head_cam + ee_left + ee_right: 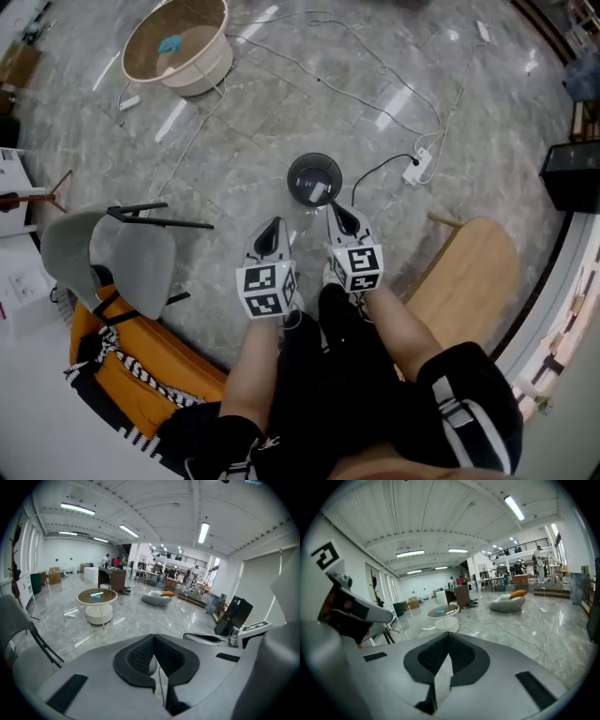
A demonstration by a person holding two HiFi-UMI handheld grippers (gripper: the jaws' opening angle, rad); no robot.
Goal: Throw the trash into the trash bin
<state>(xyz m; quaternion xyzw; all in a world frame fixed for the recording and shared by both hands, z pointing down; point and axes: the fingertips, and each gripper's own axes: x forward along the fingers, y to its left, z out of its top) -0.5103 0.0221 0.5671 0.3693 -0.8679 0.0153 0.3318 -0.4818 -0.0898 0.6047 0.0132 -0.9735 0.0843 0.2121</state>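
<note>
Down on the grey marble floor stands the small dark trash bin, with a white scrap of trash lying inside it. Both tools hang side by side just on the person's side of the bin, pointing toward it. The left gripper has its jaws closed tip to tip with nothing between them, and the right gripper is likewise closed and empty. A grey chair sits off to the left, and a round white table stands well apart, farther out.

Bare floor around bin (power strip beside)
</note>
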